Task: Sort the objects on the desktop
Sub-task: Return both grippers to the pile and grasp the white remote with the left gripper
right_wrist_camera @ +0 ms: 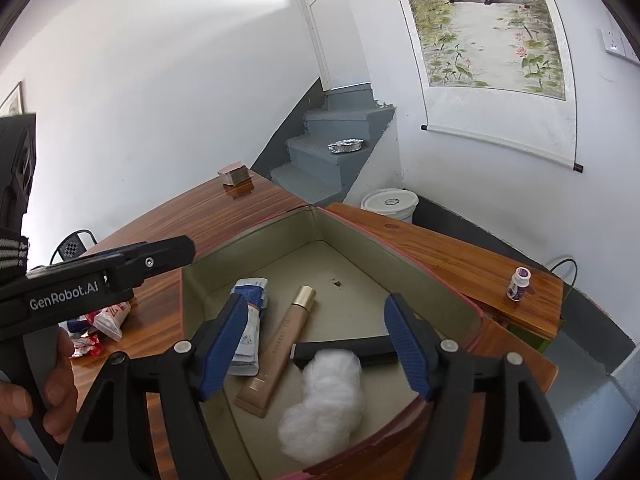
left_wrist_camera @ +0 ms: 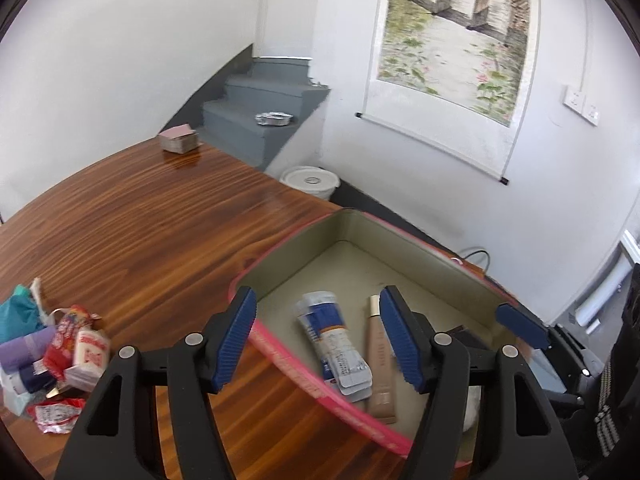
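Left tongs: our left tongs [left_wrist_camera: 318, 338] hang over the near rim of the box, blue pads spread wide, gripping nothing.
Right tongs: our right tongs [right_wrist_camera: 316, 344] hang over the same box, pads wide apart and bare.
Box: we see a pink-edged, olive-lined open box [right_wrist_camera: 280, 232] resting on the striped brown wooden tabletop [left_wrist_camera: 152, 220].
Inside the box: a crumpled blue-and-white tube [left_wrist_camera: 334, 340] lies just beside a beige cosmetic tube with a gold cap [left_wrist_camera: 380, 356]; in the right wrist view a white cotton wad [right_wrist_camera: 324, 396] sits near the front wall, touching a flat black bar [right_wrist_camera: 348, 350].
Unsorted pile: a heap of small packets in red, white, purple and teal [left_wrist_camera: 52, 348] lies on the tabletop left of the box, well apart from it.
Elsewhere: a small white bottle with a purple label [right_wrist_camera: 519, 283] stands upright on the tabletop's far right end; a stack of pinkish cards [left_wrist_camera: 179, 140] sits at the far corner.
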{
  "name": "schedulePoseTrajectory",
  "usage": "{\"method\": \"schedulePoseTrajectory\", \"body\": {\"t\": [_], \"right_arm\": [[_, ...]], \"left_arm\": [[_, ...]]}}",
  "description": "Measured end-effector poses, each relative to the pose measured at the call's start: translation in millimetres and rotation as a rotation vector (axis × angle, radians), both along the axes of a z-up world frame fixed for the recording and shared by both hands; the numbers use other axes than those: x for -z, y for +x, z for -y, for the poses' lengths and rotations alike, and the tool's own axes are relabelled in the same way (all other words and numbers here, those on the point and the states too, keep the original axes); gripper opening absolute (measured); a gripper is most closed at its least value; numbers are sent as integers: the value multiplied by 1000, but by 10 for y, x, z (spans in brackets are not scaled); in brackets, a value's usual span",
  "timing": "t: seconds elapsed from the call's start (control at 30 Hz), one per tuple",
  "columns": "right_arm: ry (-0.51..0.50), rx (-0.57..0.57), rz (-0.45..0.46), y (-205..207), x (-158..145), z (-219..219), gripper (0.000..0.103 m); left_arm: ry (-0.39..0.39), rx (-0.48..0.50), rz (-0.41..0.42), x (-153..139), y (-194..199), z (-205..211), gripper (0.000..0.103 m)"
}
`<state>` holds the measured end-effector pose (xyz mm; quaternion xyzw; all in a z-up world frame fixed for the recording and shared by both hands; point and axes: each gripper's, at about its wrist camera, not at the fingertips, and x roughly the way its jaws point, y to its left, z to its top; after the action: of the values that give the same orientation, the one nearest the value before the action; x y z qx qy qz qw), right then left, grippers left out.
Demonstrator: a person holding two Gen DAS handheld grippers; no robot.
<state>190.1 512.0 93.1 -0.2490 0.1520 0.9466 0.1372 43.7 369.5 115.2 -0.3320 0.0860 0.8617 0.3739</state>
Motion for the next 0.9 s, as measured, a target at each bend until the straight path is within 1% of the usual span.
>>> {"method": "schedulePoseTrajectory", "body": {"t": [0.13, 0.43, 0.8, 0.9], "right_arm": [[3, -26, -4, -33, -10, 123, 79], [22, -121, -1, -164, -33, 509, 80], [32, -267, 25, -419, 17, 1092, 80], [32, -306, 31, -495, 13, 1254, 81]], "left_arm": [[2, -46, 11, -4, -80, 181, 68], [-14, -161, -12, -10, -221, 698, 68], [-16, -357, 11, 55, -540, 1678, 68], [-36, -402, 8, 95, -591, 1955, 68]]}}
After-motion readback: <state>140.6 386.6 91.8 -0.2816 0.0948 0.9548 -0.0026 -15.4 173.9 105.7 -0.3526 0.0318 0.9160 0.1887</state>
